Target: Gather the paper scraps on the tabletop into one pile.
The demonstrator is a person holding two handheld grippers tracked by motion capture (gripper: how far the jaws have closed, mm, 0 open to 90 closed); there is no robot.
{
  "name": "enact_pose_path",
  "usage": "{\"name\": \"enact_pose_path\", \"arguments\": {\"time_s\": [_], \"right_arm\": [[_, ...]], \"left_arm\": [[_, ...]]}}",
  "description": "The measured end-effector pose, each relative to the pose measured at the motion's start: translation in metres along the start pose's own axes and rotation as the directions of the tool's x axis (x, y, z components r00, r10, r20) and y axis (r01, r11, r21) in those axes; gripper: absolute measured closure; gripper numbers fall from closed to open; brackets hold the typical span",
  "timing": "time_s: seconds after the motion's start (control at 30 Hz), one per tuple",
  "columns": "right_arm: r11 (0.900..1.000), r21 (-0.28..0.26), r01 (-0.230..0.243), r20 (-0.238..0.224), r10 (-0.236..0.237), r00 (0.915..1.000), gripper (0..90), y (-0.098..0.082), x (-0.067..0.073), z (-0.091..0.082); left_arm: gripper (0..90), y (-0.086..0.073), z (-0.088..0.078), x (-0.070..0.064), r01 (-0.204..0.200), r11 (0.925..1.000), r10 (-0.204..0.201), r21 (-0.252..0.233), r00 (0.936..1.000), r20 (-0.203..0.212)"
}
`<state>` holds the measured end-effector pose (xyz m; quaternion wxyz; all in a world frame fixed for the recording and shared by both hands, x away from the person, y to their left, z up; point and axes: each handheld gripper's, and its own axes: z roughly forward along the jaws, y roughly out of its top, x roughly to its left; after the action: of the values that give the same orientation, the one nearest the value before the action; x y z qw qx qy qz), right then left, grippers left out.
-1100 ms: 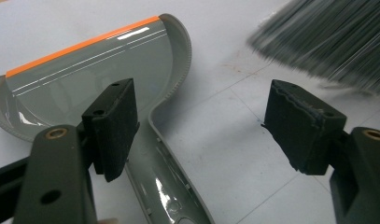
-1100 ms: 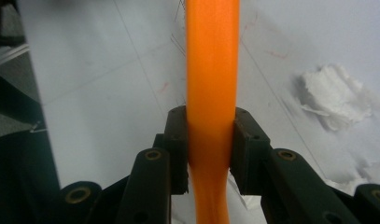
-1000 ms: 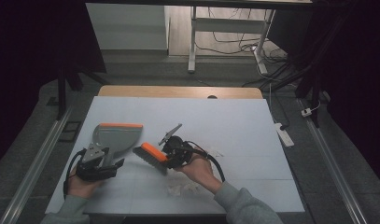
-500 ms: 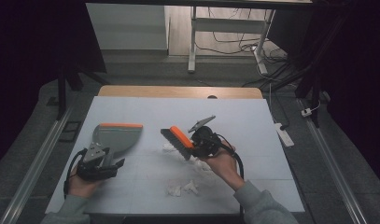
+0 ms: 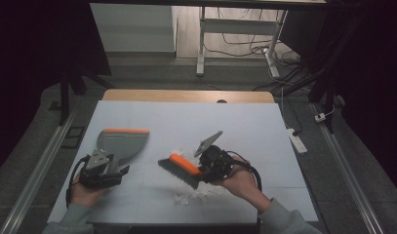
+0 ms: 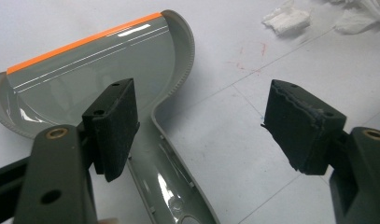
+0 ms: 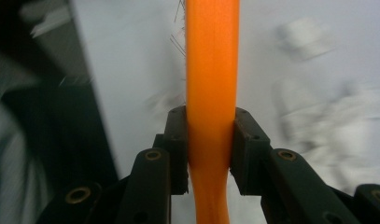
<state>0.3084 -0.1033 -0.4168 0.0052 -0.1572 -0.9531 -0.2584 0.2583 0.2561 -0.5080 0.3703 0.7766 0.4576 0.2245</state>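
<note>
Brush (image 5: pixel 180 168) swung back left toward paper scraps (image 5: pixel 188 196), right gripper (image 7: pixel 210 140) fingers clamped on it; left gripper (image 6: pixel 201 126) fingers apart around dustpan (image 5: pixel 122 144) handle. Next: sweep scraps pan-ward.

A lab-like recording room: white-topped table (image 5: pixel 264 126) on bare floor, cables (image 5: pixel 245 39), dark surroundings, metal floor rails (image 5: pixel 347 165).

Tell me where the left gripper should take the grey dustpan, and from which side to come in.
Grip the dustpan by its narrow handle, not the wide scoop. The handle runs back toward the left gripper, whose jaws stand open, one pad over the handle's root and the other off to its side. Probably shift sideways until the handle sits between the pads, then close across its width; the orange lip points away.
</note>
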Motion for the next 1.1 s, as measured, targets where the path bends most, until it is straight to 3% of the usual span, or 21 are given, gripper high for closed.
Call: {"name": "enact_pose_path", "arguments": {"time_s": [0.07,0.1,0.27,0.33,0.43,0.5,0.57,0.7,0.8,0.9,1.0,1.1], "right_arm": [[0.998,0.045,0.051,-0.029,-0.050,0.9983,70.1,-0.002,0.011,0.005],[0.996,0.076,0.050,-0.042,-0.047,0.9980,70.1,-0.003,0.019,0.006],[0.981,0.132,0.143,-0.087,-0.132,0.9874,70.1,-0.001,0.042,0.021],[0.975,0.156,0.158,-0.099,-0.143,0.9847,70.1,0.001,0.048,0.030],[0.970,0.180,0.163,-0.081,-0.151,0.9852,70.1,0.003,0.050,0.044],[0.971,0.181,0.157,-0.077,-0.145,0.9864,70.1,0.004,0.049,0.049],[0.970,0.193,0.149,-0.029,-0.146,0.9889,70.2,0.005,0.045,0.049],[0.973,0.212,0.089,0.036,-0.099,0.9944,70.1,-0.002,0.029,0.042],[0.976,0.213,0.038,0.116,-0.063,0.9912,70.1,-0.010,0.014,0.032],[0.980,0.197,-0.008,0.189,-0.030,0.9816,70.2,-0.018,-0.003,0.022],[0.990,0.138,-0.038,0.183,0.012,0.9830,70.1,-0.018,-0.011,0.008],[0.996,0.089,-0.026,0.184,0.009,0.9830,70.1,-0.011,-0.008,-0.005]], "left_arm": [[27.2,0.000,0.000,0.000,0.001,1.0000,-0.001,-0.001,1.0000,-0.001],[27.2,0.000,0.000,0.000,0.002,1.0000,-0.002,-0.001,1.0000,-0.001],[27.2,0.000,0.001,-0.001,0.000,1.0000,0.000,0.002,1.0000,-0.001],[27.2,0.000,0.001,-0.001,-0.001,1.0000,0.001,0.002,1.0000,0.000],[27.2,0.000,0.001,-0.001,0.000,1.0000,0.000,0.002,1.0000,-0.001],[27.2,-0.001,0.001,0.000,0.002,1.0000,-0.002,0.001,1.0000,0.001],[27.2,-0.001,0.001,0.000,0.003,1.0000,-0.003,0.002,1.0000,0.001],[27.2,-0.001,0.001,0.000,0.001,1.0000,-0.001,0.002,1.0000,0.002],[27.2,-0.001,0.001,0.000,0.001,1.0000,-0.001,0.003,1.0000,0.003],[27.2,-0.001,0.002,-0.001,-0.008,0.9999,0.008,0.009,1.0000,0.002],[27.2,-0.001,0.003,-0.001,-0.005,0.9999,0.005,0.009,1.0000,0.001],[27.2,-0.001,0.003,0.000,-0.003,0.9999,0.003,0.011,1.0000,0.004]]}}
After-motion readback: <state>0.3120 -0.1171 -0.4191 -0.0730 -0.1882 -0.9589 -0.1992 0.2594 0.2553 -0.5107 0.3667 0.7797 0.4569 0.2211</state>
